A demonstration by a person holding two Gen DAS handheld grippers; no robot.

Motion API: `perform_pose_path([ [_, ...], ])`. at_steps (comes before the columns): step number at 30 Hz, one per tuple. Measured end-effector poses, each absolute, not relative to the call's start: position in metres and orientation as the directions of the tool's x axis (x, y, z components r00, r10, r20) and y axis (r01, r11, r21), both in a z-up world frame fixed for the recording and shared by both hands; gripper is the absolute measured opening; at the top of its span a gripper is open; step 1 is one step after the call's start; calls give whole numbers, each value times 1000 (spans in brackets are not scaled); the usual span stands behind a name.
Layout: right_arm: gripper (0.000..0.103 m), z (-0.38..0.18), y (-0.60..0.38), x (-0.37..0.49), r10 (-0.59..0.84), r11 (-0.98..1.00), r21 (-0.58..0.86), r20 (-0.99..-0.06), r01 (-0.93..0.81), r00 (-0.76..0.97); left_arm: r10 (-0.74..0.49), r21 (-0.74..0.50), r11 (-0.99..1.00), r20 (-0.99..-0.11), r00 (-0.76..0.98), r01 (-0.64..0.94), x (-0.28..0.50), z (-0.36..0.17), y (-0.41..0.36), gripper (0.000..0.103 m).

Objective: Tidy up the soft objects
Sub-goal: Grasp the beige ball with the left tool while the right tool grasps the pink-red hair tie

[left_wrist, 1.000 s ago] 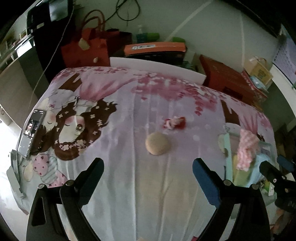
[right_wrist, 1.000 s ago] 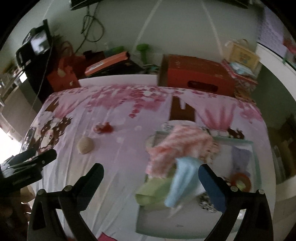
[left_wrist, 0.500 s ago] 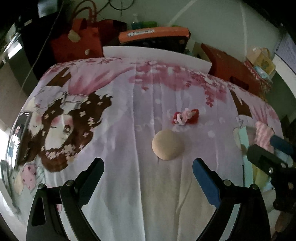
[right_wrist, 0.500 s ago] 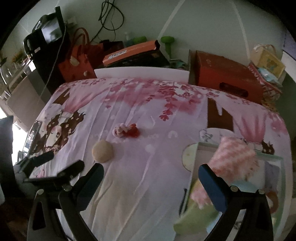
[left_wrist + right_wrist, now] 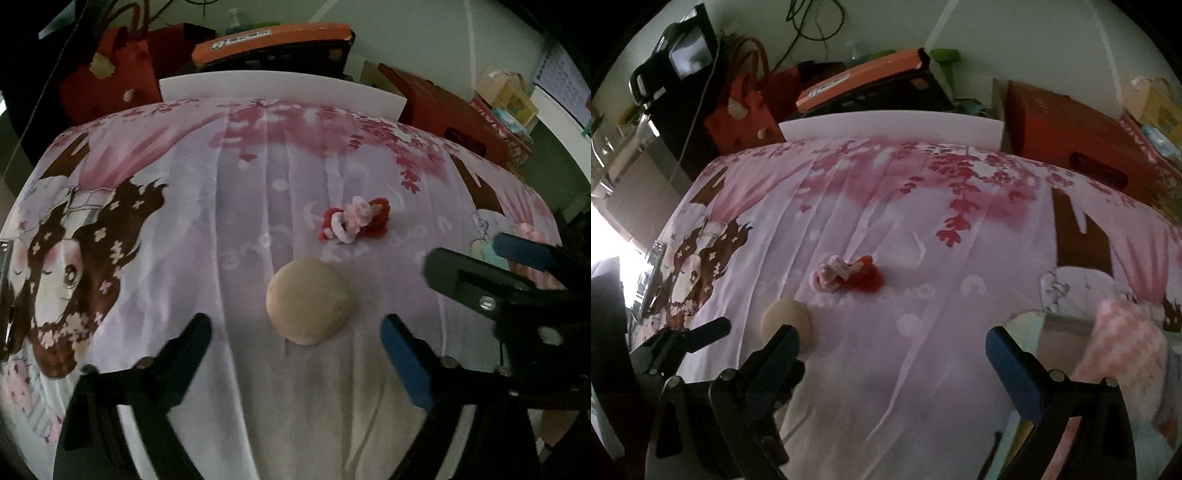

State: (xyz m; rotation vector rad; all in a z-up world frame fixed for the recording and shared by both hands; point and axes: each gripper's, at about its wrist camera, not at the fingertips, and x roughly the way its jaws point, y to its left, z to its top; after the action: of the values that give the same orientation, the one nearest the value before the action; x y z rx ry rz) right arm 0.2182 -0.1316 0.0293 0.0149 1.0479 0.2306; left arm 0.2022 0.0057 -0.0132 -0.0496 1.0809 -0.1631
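Beige puff lies on the bed sheet between the left gripper's closing, not-yet-touching jaws; right gripper spread, empty; a shallow pinch could squeeze it free.

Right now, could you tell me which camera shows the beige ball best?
The left wrist view: the ball sits whole and central, ahead of the left gripper. In the right wrist view it is small, off to the left, partly hidden behind a finger.

Both grippers angled down, side by side

Left gripper has its jaws closing with nothing pinched yet; right gripper sits wide open and empty just beside it.
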Motion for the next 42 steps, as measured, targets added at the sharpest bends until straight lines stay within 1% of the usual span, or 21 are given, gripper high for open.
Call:
perform_pose_path([
  [1, 100, 27, -130, 221, 198, 975, 121, -857, -189, 475, -161, -122, 986, -874, 458, 115, 203, -15, 5, 76],
  [5, 98, 18, -123, 231, 212, 970, 128, -858, -206, 468, -182, -137, 982, -868, 461, 128, 207, -18, 5, 67],
  [7, 98, 14, -120, 236, 219, 968, 131, -858, -215, 465, -189, -145, 981, -863, 469, 129, 208, -18, 7, 55],
  [9, 98, 11, -117, 239, 227, 966, 137, -857, -220, 462, -197, -154, 980, -859, 473, 128, 210, -18, 9, 51],
  [15, 96, 0, -107, 250, 244, 959, 144, -857, -243, 454, -218, -177, 976, -845, 488, 130, 211, -17, 14, 49],
  [17, 96, -4, -105, 255, 246, 958, 144, -857, -247, 452, -207, -171, 978, -844, 495, 118, 212, -17, 18, 48],
  [21, 88, -11, -101, 263, 245, 958, 142, -859, -249, 449, -182, -156, 983, -841, 509, 95, 214, -15, 25, 48],
  [25, 86, -15, -99, 268, 244, 958, 142, -858, -249, 452, -166, -152, 986, -838, 519, 71, 215, -14, 35, 48],
  [28, 82, -16, -96, 271, 248, 957, 144, -855, -251, 455, -161, -154, 986, -840, 517, 57, 216, -15, 41, 48],
  [30, 76, -15, -94, 273, 251, 956, 146, -853, -252, 457, -164, -159, 986, -840, 518, 55, 216, -16, 43, 48],
  [33, 74, -15, -89, 276, 254, 955, 145, -853, -260, 457, -165, -159, 986, -839, 518, 57, 216, -16, 42, 48],
  [34, 71, -16, -88, 277, 255, 954, 144, -853, -263, 455, -165, -159, 986, -839, 518, 57, 216, -16, 43, 48],
  [35, 65, -16, -86, 278, 255, 953, 142, -853, -267, 455, -166, -160, 986, -839, 518, 56, 216, -17, 43, 48],
  [36, 62, -16, -84, 279, 254, 953, 139, -854, -271, 455, -167, -162, 985, -839, 518, 56, 216, -17, 43, 48],
  [42, 58, -15, -81, 280, 255, 952, 141, -856, -271, 450, -168, -165, 985, -838, 519, 53, 215, -16, 43, 48],
])
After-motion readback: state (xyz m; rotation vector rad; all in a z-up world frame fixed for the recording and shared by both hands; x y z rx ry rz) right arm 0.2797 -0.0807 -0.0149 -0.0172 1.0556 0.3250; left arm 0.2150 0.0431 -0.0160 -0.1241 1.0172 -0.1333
